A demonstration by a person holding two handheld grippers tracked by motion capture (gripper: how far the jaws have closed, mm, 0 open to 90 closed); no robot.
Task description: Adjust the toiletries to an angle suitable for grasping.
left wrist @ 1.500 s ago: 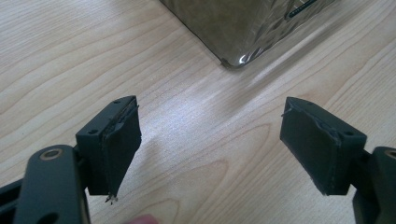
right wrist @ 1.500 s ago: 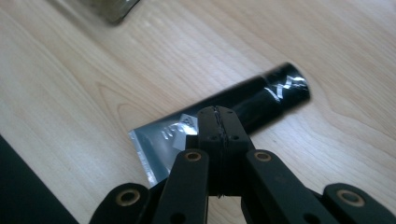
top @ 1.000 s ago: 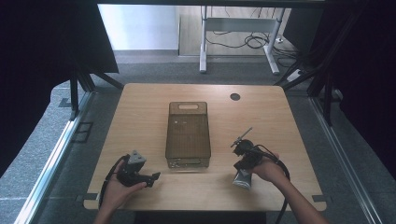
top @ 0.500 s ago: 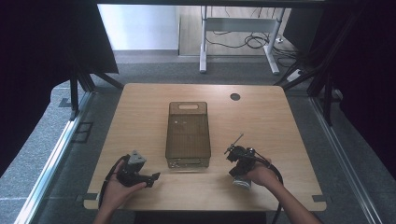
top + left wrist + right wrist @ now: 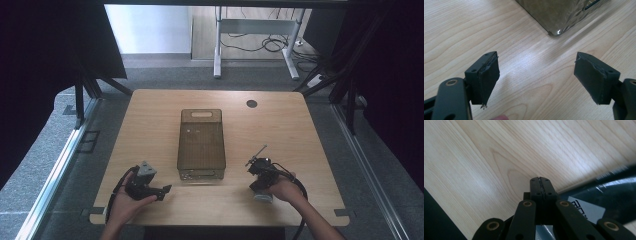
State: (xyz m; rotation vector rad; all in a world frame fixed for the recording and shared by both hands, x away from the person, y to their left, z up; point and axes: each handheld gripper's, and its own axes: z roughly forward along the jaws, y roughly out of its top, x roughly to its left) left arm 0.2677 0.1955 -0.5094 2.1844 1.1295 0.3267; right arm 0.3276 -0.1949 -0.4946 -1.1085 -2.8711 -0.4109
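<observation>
Two hand-held grippers low at the near edge of a wooden table [image 5: 150, 115], a smoky translucent bin [image 5: 201, 145] between them.

A dark glossy object [image 5: 609, 200] beside the right gripper [image 5: 540, 180] is cut off, perhaps its own cable. Those jaws meet on nothing. The left gripper [image 5: 536, 75] gapes wide over bare wood near the bin's corner. The bin's long axis runs away from the person.

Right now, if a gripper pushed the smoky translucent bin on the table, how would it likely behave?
The bin looks like thin moulded plastic, so it is probably stiff and light. It sits flat and low on the smooth wooden table, so it would likely slide, not tip. Its glossy walls may be slippery.
</observation>
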